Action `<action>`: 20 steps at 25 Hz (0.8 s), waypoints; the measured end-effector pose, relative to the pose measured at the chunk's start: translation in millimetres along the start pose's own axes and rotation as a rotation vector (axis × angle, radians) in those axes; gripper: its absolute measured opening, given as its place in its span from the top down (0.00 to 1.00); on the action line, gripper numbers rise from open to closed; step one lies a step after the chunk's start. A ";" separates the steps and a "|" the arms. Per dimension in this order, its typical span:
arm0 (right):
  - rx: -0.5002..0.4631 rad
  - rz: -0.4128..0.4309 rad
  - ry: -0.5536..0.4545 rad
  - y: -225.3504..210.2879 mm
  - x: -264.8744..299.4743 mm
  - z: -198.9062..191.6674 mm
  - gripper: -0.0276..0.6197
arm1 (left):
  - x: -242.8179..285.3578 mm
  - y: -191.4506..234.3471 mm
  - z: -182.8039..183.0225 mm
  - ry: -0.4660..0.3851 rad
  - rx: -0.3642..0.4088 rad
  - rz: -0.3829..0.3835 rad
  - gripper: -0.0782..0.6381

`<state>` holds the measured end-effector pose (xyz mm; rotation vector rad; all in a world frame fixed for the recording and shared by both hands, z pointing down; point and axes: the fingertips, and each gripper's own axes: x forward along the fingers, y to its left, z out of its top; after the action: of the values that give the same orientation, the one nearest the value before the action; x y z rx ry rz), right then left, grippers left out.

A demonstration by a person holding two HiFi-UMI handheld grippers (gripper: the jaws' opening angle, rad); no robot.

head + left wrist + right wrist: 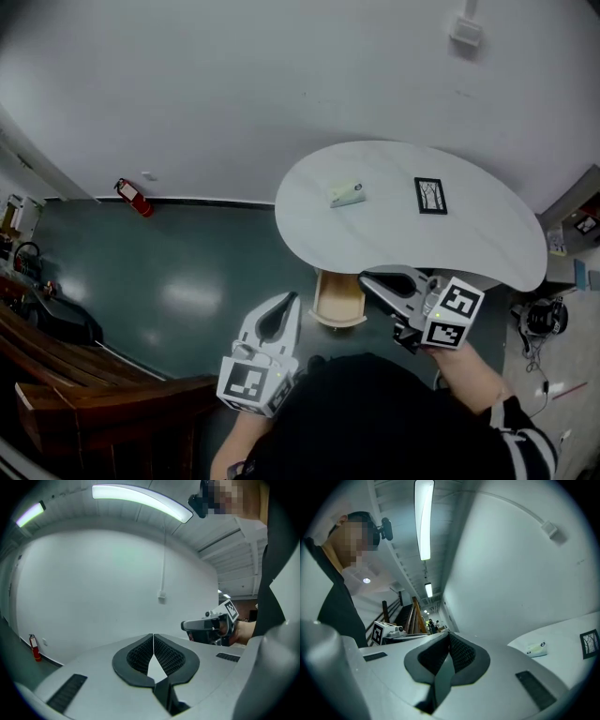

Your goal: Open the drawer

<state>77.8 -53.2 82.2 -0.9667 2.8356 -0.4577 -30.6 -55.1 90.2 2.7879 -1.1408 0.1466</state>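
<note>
A light wooden drawer (337,302) sticks out from under the near edge of the white rounded table (469,234). Both grippers are held up in the air in front of me, above the drawer and not touching it. My left gripper (292,298) is to the drawer's left. Its jaws are shut tip to tip with nothing between them, as the left gripper view shows (153,635). My right gripper (364,278) hovers at the drawer's right, near the table's edge. Its tips also meet with nothing held (449,634).
On the table lie a small white box (347,194) and a black-framed card (430,195). A red fire extinguisher (134,198) stands by the far wall. Wooden stair rails (75,366) run along the left. Cables and gear (539,319) lie on the floor at the right.
</note>
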 end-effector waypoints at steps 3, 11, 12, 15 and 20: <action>-0.051 0.018 -0.009 7.8 -0.9 6.0 0.94 | -6.8 1.2 14.5 -0.033 0.021 0.023 0.87; -0.167 0.068 -0.073 44.0 -6.3 24.8 0.94 | -33.9 -12.3 44.6 -0.173 0.065 -0.016 0.87; -0.183 0.072 -0.077 48.0 -7.5 27.1 0.94 | -36.1 -12.0 47.5 -0.189 0.071 -0.015 0.87; -0.236 0.094 -0.094 61.4 -13.8 31.7 0.94 | -43.9 -11.4 55.5 -0.235 0.102 -0.005 0.87; -0.332 0.143 -0.112 88.3 -23.8 33.9 0.94 | -57.5 1.6 44.1 -0.203 0.064 0.068 0.87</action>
<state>52.3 19.3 22.3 -0.7972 2.9037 0.0834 -70.7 -23.2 38.9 2.8742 -1.2974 -0.0983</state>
